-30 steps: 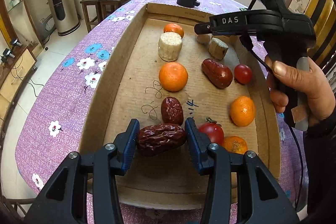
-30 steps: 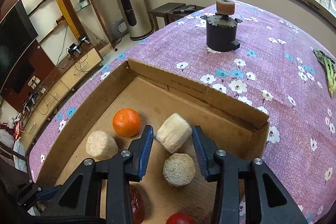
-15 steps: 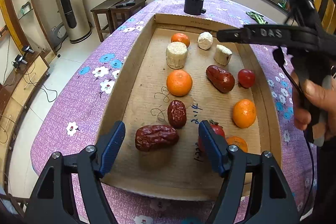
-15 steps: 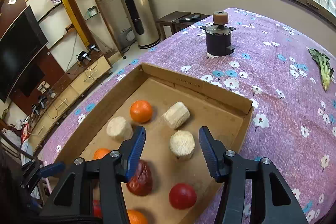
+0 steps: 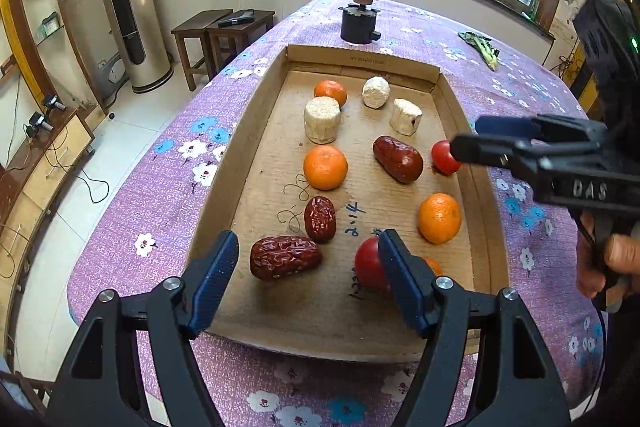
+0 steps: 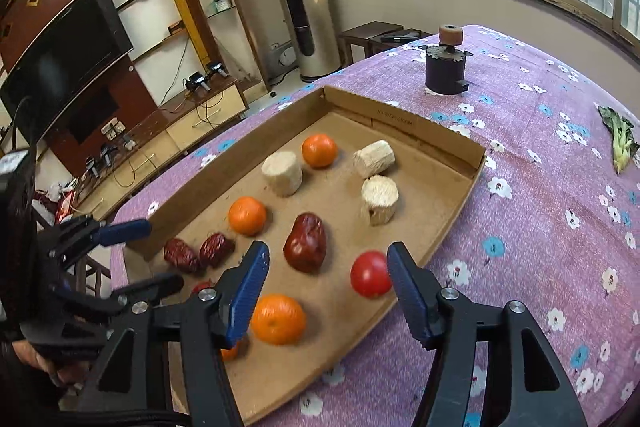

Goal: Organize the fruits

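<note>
So the shallow cardboard tray (image 5: 256, 107) sits on a table with a purple flowered cloth (image 5: 168, 187), and its walls are low all round. The tray's near edge is right under the left gripper (image 5: 308, 281); the far wall has a flap, and beyond it stands a dark cylinder thing (image 5: 359, 21). There's bare cardboard along the near strip and down the middle. Cloth to the right of the tray is mostly open, just a leafy green (image 6: 618, 143) lying out there.

Left gripper is spread wide, nothing pinched. The big wrinkled date (image 5: 285, 257) lies on the tray floor between its fingers, clear of both pads. A smaller date (image 5: 320, 219) is just behind it, and a tomato (image 5: 370, 263) is partly hidden behind the right finger.

Right gripper (image 6: 324, 287) has just been opening and grips nothing. It hangs over the tray's right side: smooth date (image 6: 306, 243) ahead in the gap, a tomato (image 6: 370, 273) just inside the right finger, an orange (image 6: 279, 318) close by the left finger. The corn-cob chunks (image 6: 379, 199) and two more oranges (image 6: 319, 150) sit further back, well apart from both grippers.
</note>
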Action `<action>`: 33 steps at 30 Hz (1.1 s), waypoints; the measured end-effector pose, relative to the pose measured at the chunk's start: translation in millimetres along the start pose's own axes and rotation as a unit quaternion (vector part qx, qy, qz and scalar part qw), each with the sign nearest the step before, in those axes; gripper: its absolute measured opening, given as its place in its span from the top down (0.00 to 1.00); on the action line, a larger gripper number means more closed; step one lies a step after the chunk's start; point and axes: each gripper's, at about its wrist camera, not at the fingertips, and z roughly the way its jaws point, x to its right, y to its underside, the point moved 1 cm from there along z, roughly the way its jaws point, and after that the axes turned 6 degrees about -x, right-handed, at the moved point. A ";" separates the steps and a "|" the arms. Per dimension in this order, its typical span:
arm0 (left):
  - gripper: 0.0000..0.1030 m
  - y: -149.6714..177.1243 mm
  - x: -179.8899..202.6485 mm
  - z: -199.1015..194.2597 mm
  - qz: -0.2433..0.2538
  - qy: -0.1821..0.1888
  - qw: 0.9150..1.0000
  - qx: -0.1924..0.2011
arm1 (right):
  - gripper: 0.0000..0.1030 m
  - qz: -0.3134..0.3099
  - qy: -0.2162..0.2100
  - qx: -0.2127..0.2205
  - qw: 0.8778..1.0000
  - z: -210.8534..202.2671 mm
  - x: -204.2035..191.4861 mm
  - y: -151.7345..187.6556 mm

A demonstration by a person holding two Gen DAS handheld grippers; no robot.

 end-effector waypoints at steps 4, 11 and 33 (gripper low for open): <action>0.25 0.1 0.9 -6.5 0.000 -0.007 1.000 0.005 | 0.38 -0.018 -0.002 0.000 1.000 -8.7 -4.9 12.7; 0.21 0.7 7.0 -17.0 0.005 -0.020 1.000 0.019 | 0.26 -0.084 -0.008 0.011 0.996 -24.2 -19.9 33.6; 0.21 3.8 18.2 -24.1 0.019 -0.032 0.999 0.023 | 0.17 -0.197 -0.032 0.007 0.980 -33.9 -47.0 69.3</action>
